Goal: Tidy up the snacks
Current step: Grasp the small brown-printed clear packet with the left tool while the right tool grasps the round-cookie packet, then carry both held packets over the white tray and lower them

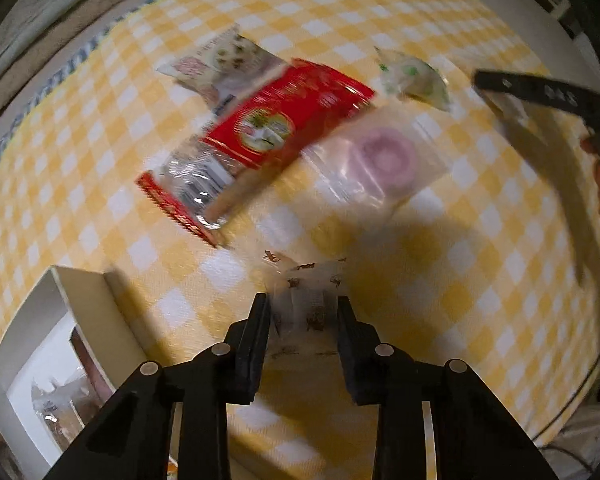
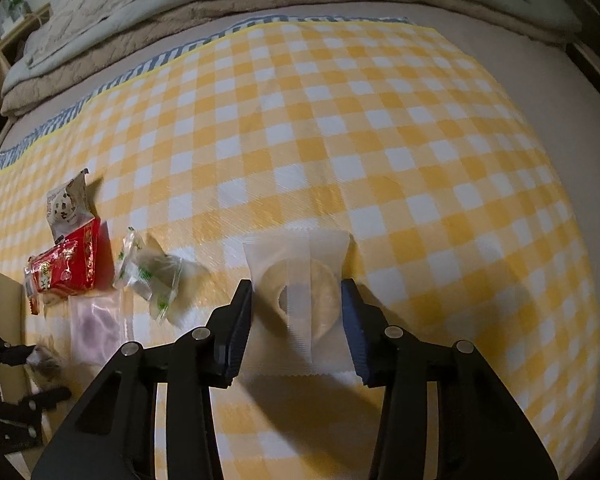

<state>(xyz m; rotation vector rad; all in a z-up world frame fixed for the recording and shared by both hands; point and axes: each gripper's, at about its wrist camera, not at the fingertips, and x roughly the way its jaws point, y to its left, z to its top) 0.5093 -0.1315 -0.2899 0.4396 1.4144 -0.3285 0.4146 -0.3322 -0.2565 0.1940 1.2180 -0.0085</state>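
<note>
My left gripper (image 1: 303, 307) is shut on a clear printed snack packet (image 1: 306, 292), held above the yellow checked cloth (image 1: 460, 300). Beyond it lie a red snack pack (image 1: 268, 128), a white speckled packet (image 1: 224, 60), a pink ring snack in a clear bag (image 1: 384, 156) and a green-and-white packet (image 1: 414, 80). My right gripper (image 2: 296, 292) is shut on a white packet with a ring-shaped pastry (image 2: 300, 288). The right wrist view shows the red pack (image 2: 68, 264), green packet (image 2: 148, 276) and pink bag (image 2: 96, 324) at left.
A white box (image 1: 84, 300) with snacks inside stands at lower left of the left wrist view; its edge (image 2: 6, 312) shows in the right wrist view. Folded blankets (image 2: 260, 4) lie past the cloth's far edge. The other gripper (image 1: 540, 96) shows at right.
</note>
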